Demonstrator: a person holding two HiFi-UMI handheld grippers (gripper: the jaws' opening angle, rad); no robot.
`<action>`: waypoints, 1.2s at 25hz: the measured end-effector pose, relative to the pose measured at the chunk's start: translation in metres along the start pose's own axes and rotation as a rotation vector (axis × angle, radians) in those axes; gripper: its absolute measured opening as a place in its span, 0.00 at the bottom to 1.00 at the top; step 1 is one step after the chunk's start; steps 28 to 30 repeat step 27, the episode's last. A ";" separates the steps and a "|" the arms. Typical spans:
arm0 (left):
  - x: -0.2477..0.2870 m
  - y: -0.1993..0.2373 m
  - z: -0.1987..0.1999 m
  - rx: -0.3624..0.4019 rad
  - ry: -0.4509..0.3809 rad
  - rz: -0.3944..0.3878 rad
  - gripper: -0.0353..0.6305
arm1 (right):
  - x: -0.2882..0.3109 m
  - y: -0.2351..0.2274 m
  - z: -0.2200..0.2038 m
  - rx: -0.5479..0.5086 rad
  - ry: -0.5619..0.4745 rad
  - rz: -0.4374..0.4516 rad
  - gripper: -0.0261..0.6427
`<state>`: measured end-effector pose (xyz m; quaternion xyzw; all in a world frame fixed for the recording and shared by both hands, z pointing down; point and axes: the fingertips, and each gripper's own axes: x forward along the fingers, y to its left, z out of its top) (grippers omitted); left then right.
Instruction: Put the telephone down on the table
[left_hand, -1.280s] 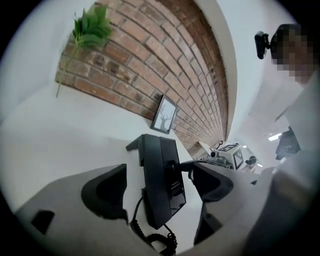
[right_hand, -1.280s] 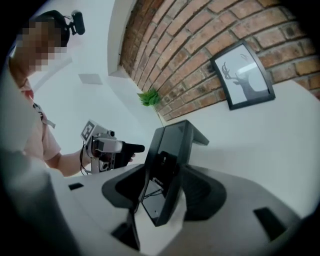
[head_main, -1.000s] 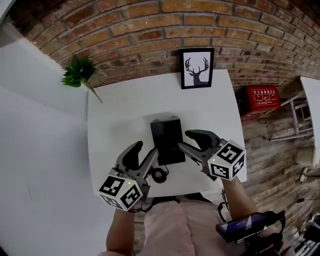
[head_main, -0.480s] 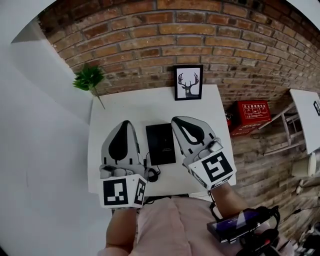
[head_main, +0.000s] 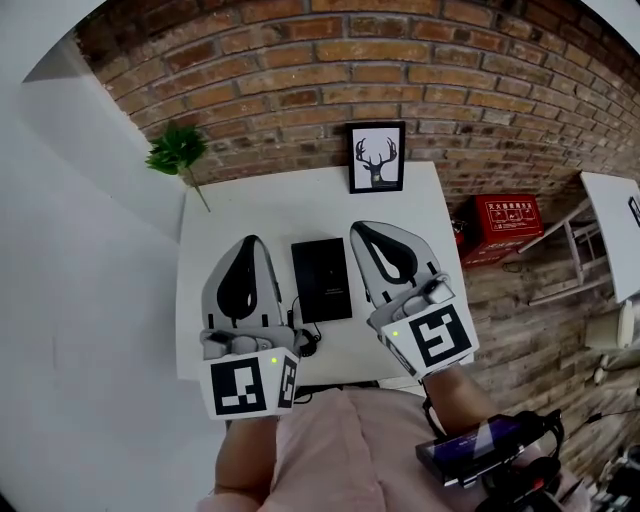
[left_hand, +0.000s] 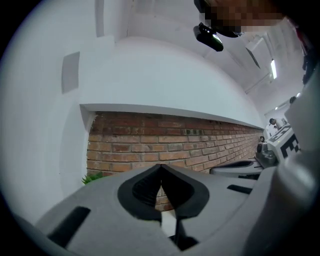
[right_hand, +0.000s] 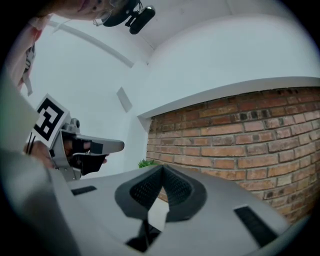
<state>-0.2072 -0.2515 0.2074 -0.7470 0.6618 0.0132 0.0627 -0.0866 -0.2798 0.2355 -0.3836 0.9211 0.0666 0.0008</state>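
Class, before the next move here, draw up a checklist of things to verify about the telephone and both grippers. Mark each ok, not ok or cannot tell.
1. Telephone lies flat on the table: ok.
2. Left gripper shut and empty: ok.
3. Right gripper shut and empty: ok.
4. Cord near the table's front edge untangled: cannot tell.
5. Deer picture upright behind the telephone: ok.

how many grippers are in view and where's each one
2. In the head view, the left gripper is left of the black telephone, which lies on the white table. The right gripper is right of it. Both have shut jaws and hold nothing.
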 end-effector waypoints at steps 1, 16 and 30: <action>-0.001 -0.001 0.001 0.010 -0.001 0.001 0.06 | -0.001 0.000 0.000 -0.006 0.001 -0.003 0.05; -0.012 -0.002 -0.004 0.030 0.012 -0.025 0.06 | -0.002 0.012 0.004 -0.009 -0.004 -0.017 0.05; -0.008 -0.004 -0.011 0.041 0.017 -0.034 0.06 | 0.001 0.006 0.001 -0.017 -0.002 -0.032 0.05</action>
